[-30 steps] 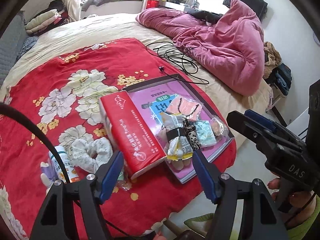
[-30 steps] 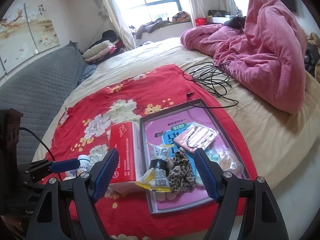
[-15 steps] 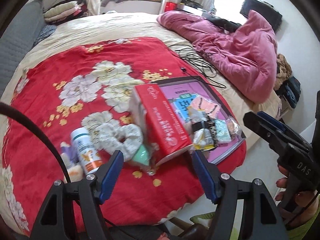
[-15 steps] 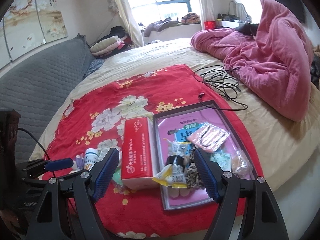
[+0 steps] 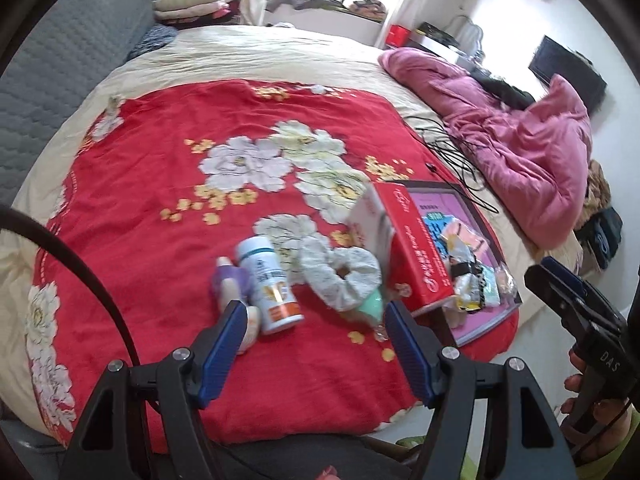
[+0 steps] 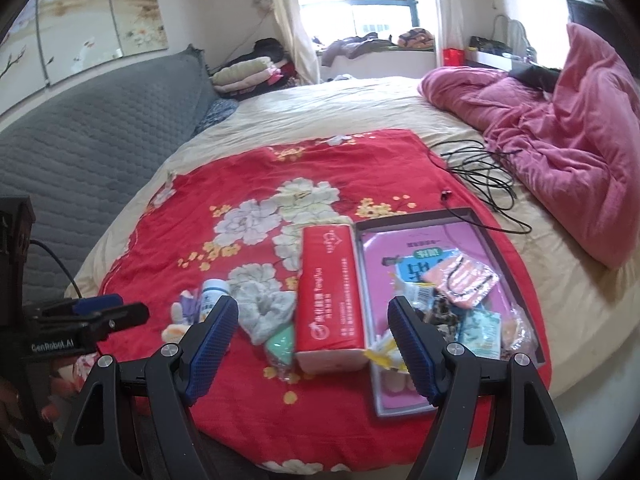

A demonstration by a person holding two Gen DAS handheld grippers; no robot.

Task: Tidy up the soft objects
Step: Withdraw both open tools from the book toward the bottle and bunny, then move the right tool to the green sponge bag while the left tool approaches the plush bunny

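Both jaws wide open, empty: centre left gripper (image 5: 312, 332) over scrunchie (image 5: 340, 276), avoiding bottle (image 5: 268, 284).

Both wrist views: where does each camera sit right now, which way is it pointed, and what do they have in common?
Left wrist: on the left gripper, open, facing the white scrunchie and white bottle; the right gripper and its hand show at right.
Right wrist: on the right gripper, open, facing the red tissue pack and tray; the left gripper shows at left.
Shared: red floral blanket, tissue pack, scrunchie, tray.
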